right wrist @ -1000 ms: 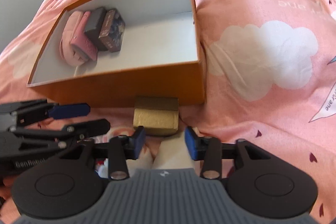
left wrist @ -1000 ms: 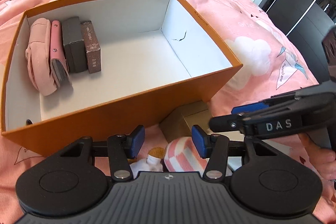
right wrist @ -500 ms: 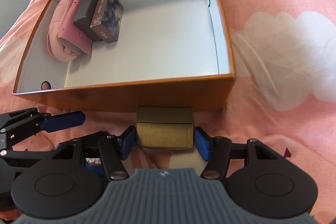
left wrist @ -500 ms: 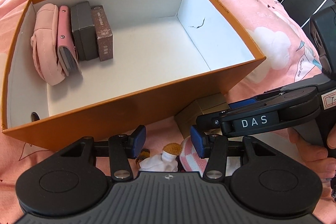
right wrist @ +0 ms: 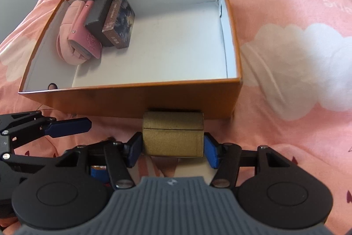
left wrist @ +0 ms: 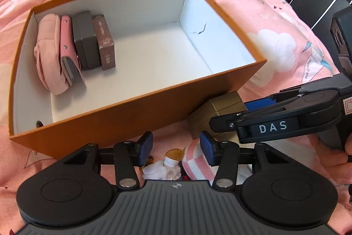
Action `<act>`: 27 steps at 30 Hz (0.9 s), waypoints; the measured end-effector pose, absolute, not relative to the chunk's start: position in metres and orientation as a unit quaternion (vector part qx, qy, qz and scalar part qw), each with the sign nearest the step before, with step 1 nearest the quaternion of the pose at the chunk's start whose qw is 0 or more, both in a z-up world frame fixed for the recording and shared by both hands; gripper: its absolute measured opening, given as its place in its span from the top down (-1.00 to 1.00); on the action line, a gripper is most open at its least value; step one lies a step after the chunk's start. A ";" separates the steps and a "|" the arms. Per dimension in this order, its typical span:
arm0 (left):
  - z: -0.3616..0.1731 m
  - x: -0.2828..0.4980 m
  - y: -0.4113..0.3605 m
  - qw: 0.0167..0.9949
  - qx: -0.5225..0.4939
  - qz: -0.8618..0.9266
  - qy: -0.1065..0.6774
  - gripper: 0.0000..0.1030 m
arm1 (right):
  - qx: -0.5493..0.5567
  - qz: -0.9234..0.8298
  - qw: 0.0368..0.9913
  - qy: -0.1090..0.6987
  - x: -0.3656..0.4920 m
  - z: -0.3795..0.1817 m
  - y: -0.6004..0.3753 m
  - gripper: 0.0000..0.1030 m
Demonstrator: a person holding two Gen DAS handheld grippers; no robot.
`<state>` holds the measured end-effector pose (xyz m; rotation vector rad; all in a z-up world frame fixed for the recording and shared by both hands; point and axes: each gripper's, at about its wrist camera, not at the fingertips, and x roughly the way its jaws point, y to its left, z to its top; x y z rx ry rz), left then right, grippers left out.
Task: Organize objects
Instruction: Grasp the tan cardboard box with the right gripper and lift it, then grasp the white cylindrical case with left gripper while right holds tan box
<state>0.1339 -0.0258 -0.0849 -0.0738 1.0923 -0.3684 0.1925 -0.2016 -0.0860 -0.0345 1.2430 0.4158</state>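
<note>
With right gripper (right wrist: 172,150) straddling gold box (right wrist: 172,136), jaws look pressed on both its sides, so calling it clamped. Gold box sits on bed (right wrist: 286,14), tight against near wall of orange box (right wrist: 132,100). Left gripper (left wrist: 175,148) has jaws apart, nothing between, hovering over small plush toys (left wrist: 189,163). Inside orange box: pink pouch (left wrist: 47,54), pink wallet (left wrist: 68,47), grey case (left wrist: 84,43), brown box (left wrist: 104,43) lined up at left end. Risk as I see it: lifting too low clips wall, shoves orange box, or lid seam pops if squeeze slips.
</note>
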 end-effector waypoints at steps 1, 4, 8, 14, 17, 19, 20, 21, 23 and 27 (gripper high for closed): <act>-0.082 0.133 -0.026 0.839 -0.036 -0.178 0.513 -0.12 | -0.016 0.192 0.795 0.575 0.191 -0.082 -0.203 -0.17; -0.075 0.130 -0.027 0.838 -0.045 -0.193 0.508 -0.12 | -0.016 0.191 0.803 0.565 0.184 -0.070 -0.210 -0.17; -0.069 0.126 -0.034 0.831 -0.060 -0.221 0.507 -0.12 | -0.016 0.182 0.816 0.549 0.173 -0.052 -0.222 -0.17; -0.064 0.120 -0.051 0.816 -0.077 -0.255 0.513 -0.11 | -0.015 0.157 0.832 0.532 0.155 -0.032 -0.248 -0.17; -0.068 0.119 -0.061 0.801 -0.091 -0.269 0.527 -0.12 | -0.012 0.140 0.841 0.523 0.147 -0.025 -0.263 -0.17; -0.073 0.119 -0.065 0.790 -0.100 -0.271 0.541 -0.12 | -0.007 0.132 0.846 0.517 0.143 -0.022 -0.271 -0.17; -0.075 0.119 -0.067 0.785 -0.105 -0.271 0.548 -0.12 | -0.004 0.129 0.847 0.515 0.141 -0.021 -0.275 -0.17; -0.077 0.120 -0.068 0.779 -0.110 -0.271 0.555 -0.12 | -0.002 0.127 0.848 0.514 0.139 -0.020 -0.278 -0.17; -0.082 0.122 -0.072 0.769 -0.120 -0.267 0.569 -0.15 | 0.003 0.126 0.849 0.513 0.136 -0.020 -0.283 -0.17; -0.091 0.128 -0.077 0.748 -0.148 -0.261 0.592 -0.21 | 0.007 0.127 0.849 0.513 0.131 -0.022 -0.288 -0.17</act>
